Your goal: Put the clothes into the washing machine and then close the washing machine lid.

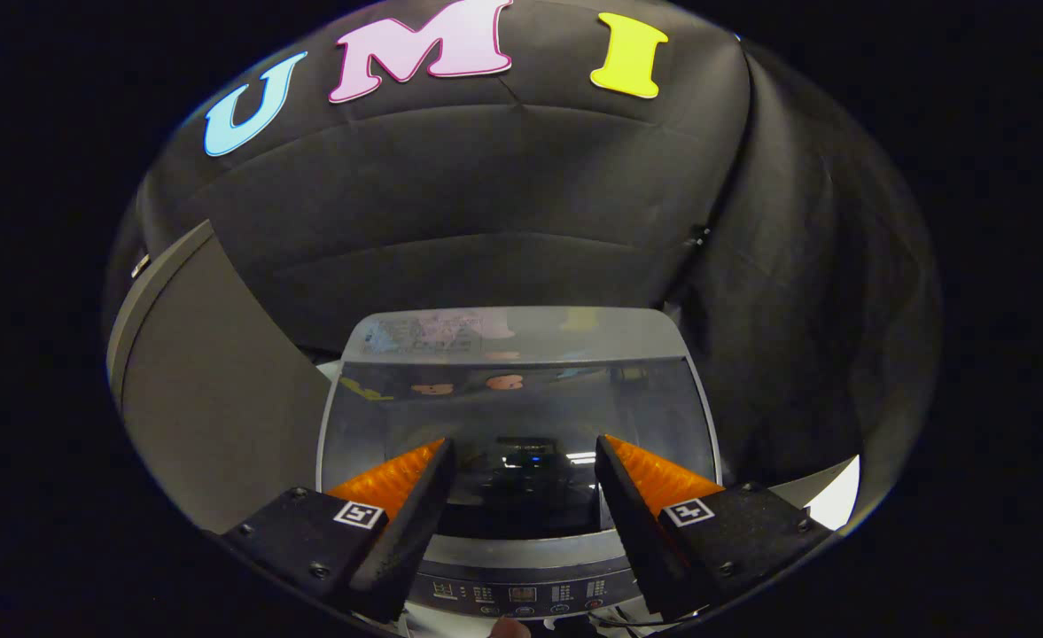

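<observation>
Black cloth hangs behind a top-loading washing machine point(521, 567), with a grey panel point(211, 390) standing to its left. Its glass lid point(521, 403) looks to lie flat and shut over the tub, reflecting the booth; the control strip point(521, 592) runs nearest the tool. The tool point(521, 461) hovers over that lid, fingers spread apart with nothing between them. No clothes can be made out. By my judgement, the lid lies straight ahead and below, its long axis running crosswise to the fingers.
</observation>
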`<state>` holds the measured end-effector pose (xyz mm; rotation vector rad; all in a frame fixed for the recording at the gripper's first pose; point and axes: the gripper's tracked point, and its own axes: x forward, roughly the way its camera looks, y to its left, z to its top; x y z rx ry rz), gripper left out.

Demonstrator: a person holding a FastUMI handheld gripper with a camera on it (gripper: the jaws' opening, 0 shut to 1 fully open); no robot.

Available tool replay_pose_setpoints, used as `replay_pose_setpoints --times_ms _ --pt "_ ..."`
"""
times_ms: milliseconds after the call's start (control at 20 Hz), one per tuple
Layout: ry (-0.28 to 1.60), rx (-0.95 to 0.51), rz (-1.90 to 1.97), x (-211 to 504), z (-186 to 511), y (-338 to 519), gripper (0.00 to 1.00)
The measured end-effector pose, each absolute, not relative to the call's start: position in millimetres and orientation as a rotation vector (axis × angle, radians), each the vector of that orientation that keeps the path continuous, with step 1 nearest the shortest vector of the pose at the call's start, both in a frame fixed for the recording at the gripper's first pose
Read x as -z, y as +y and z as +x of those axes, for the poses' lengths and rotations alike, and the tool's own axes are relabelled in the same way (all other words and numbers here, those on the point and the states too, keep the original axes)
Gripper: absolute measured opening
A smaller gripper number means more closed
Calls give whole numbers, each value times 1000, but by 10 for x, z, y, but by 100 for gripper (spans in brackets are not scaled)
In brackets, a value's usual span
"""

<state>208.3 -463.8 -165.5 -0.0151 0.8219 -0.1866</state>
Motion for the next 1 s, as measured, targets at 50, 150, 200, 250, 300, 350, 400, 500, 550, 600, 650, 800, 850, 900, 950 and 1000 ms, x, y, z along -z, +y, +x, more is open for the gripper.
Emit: replay_pose_setpoints --times_ms 50,150,200,250,300,350,400,500,550,600,650,800,850,900,950,1000 --pt "830 187 -14 1687 2055 -4653 99" --pt "844 193 -12 1752 2034 -4693 99" --pt "858 192 -10 1820 1993 -4691 99" --pt "871 192 -8 1882 1949 -4697 99" --pt "887 191 -4 1951 1964 -4709 99" --pt "908 189 3 2025 1935 -4710 99" --pt "930 183 11 2096 1886 -4699 99" --pt "987 179 15 2268 1686 -4708 99" --pt "981 170 19 2288 1656 -4692 100" --pt "980 167 16 2282 1633 -4688 100" --pt "976 167 13 2216 1607 -4685 100" --pt "877 161 26 1783 1664 -4561 100" --pt "826 153 31 1580 1708 -4499 100" --pt "776 139 27 1377 1731 -4428 100" --pt "729 138 11 1173 1741 -4403 100" --pt "674 129 2 965 1745 -4356 100"
